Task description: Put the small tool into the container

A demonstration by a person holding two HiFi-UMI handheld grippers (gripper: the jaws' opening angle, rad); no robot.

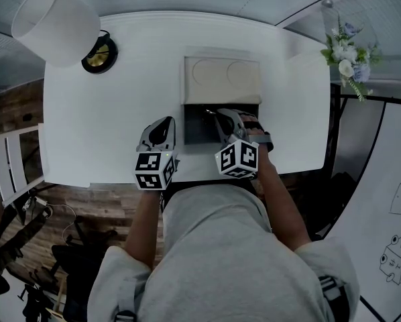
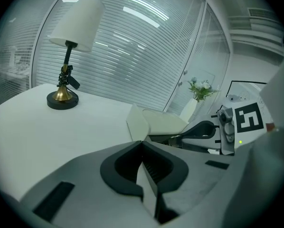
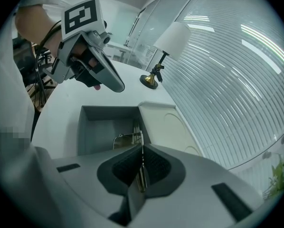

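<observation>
The grey container (image 1: pixel 195 134) lies open on the white table, its pale lid (image 1: pixel 220 79) folded back behind it. My right gripper (image 1: pixel 218 117) hangs over the container's right part, tilted down, shut on a small thin metal tool (image 3: pixel 141 171). The tool's bent end (image 3: pixel 125 138) sticks out past the jaws above the container's grey floor (image 3: pixel 99 129). My left gripper (image 1: pixel 164 125) rests just left of the container, shut, with nothing between its jaws (image 2: pixel 142 144). In the left gripper view the right gripper (image 2: pixel 199 131) is at the right.
A table lamp with a brass base (image 1: pixel 98 56) and white shade stands at the table's back left. A vase of flowers (image 1: pixel 348 56) is at the back right. The table's front edge (image 1: pixel 120 178) runs just below both grippers.
</observation>
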